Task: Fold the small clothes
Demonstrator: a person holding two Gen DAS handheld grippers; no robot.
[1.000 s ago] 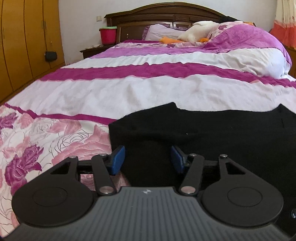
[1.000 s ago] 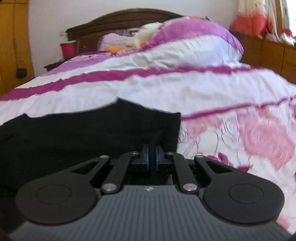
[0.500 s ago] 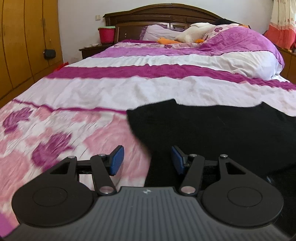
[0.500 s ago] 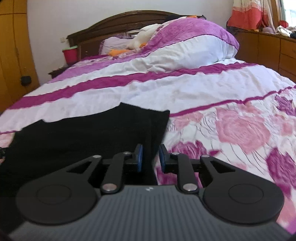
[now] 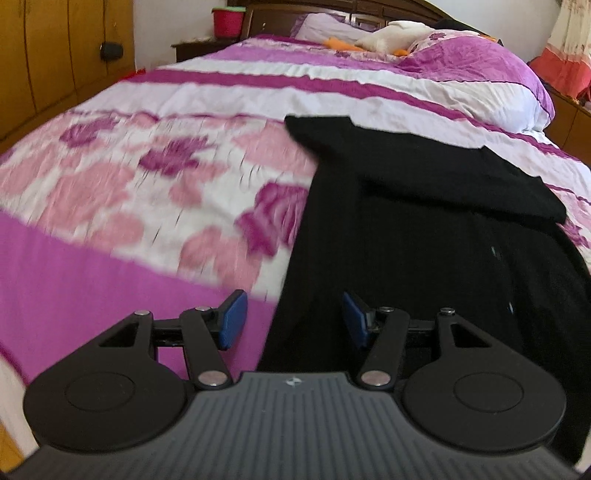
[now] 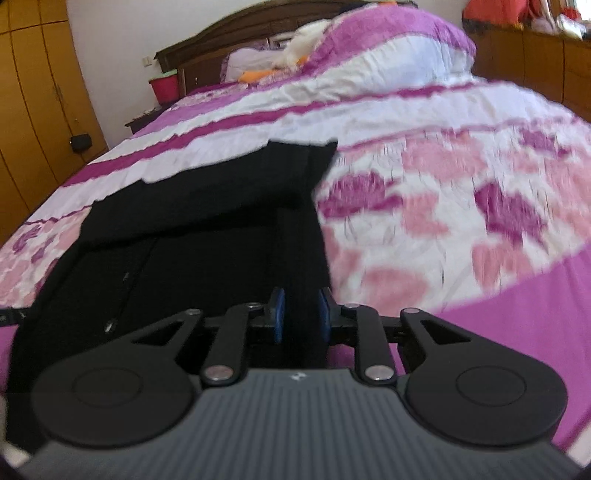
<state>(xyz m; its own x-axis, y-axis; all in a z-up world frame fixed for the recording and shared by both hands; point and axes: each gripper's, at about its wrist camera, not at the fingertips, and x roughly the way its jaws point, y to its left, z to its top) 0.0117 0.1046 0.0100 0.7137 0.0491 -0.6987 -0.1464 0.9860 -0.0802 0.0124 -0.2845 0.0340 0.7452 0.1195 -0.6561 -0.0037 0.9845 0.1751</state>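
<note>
A black garment (image 5: 424, 229) lies on the bed, its far part folded over onto the near part; it also shows in the right wrist view (image 6: 221, 229). My left gripper (image 5: 291, 321) is open and empty above the garment's near left edge. My right gripper (image 6: 298, 314) is open, its blue pads apart, above the garment's near right edge, with nothing held between them.
The bed has a pink, white and magenta floral cover (image 5: 147, 177). Pillows and a bunched duvet (image 5: 461, 62) lie at the far end by the wooden headboard. A red bucket (image 5: 227, 20) stands on a nightstand. Wooden wardrobes (image 5: 44, 55) line the left wall.
The right gripper opened and let go of the garment. Both grippers pulled back toward the near edge of the bed, and the folded-over garment now lies farther ahead.
</note>
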